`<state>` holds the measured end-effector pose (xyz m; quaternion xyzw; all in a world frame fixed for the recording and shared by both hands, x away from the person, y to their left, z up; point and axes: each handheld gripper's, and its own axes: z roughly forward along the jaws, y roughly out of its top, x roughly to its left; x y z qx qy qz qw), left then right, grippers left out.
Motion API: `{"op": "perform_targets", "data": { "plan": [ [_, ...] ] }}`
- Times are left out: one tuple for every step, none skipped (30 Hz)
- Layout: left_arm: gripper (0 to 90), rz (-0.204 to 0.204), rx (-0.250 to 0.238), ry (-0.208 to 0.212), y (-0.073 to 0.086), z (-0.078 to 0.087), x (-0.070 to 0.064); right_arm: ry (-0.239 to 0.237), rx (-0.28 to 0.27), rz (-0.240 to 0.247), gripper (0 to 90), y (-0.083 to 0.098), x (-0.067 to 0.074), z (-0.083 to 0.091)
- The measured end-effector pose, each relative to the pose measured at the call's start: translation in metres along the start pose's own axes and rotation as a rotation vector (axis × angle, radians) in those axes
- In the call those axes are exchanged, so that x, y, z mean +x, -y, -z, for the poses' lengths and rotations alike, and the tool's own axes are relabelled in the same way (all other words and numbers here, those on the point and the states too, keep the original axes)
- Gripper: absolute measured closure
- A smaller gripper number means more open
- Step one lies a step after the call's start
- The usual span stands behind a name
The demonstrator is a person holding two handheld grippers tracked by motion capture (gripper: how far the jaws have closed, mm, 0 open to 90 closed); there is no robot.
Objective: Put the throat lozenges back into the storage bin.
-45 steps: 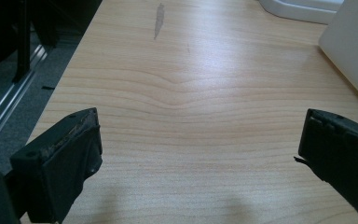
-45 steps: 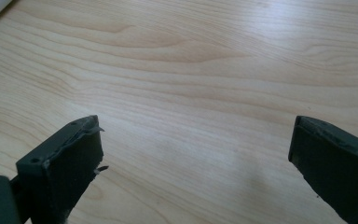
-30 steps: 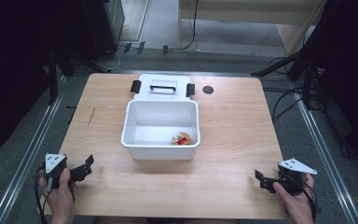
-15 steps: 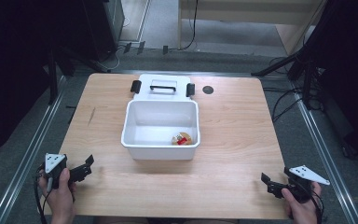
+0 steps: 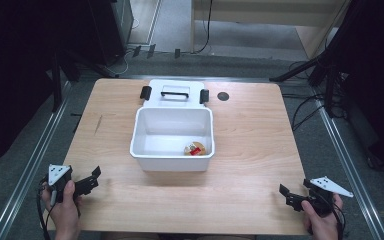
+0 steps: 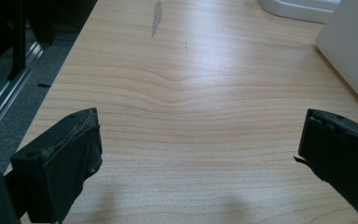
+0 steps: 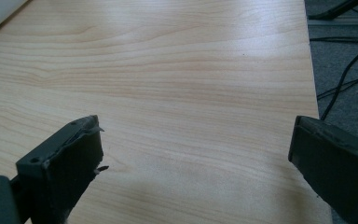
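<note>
Item 1. Left gripper [image 5: 91, 179], near-left corner of the wooden counter [image 5: 250, 135]. Held in a hand [image 5: 64, 210], grey plate on top, cable trailing off the edge. Jaws spread wide with nothing between them; the left gripper view looks along them over bare wood grain, with a white wall at the far right edge. Risk: it sits close to the counter's edge, so the trailing cable could snag there on a forward reach.

Item 2. White bin [image 5: 172, 159], centre of the counter, open at the top, well apart from both grippers. Light plastic by the look of it; a jaw that catches its near wall would likely slide it rather than stop.

Item 3. Small red-and-tan object [image 5: 195, 149], lying on the bin floor in the near-right corner, just beside the walls. Too small to identify. Risk: tucked into the corner, it leaves little room for one jaw; a grip may push it against the wall or slip off.

Item 4. White lid [image 5: 174, 91] with handle and two black latches, flat behind the bin, touching or nearly so.

Item 5. Right gripper [image 5: 295, 195], near-right corner, jaws spread and empty. Right gripper view shows floor cables beyond the counter's edge; same snag hazard.
</note>
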<state>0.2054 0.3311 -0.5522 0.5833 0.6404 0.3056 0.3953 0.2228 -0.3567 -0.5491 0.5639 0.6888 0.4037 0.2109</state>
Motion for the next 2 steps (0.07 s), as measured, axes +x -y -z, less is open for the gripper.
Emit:
{"op": "perform_targets", "data": {
  "plan": [
    [0.0,0.0,0.0,0.001,0.0,0.0,0.0001,-0.001,0.0,-0.001,2.9,0.0,-0.0002,0.0],
    [0.0,0.002,0.0,0.001,-0.0001,-0.0001,0.0002,-0.003,0.002,-0.001,2.9,-0.0001,-0.0002,-0.0002]
  ]
}}
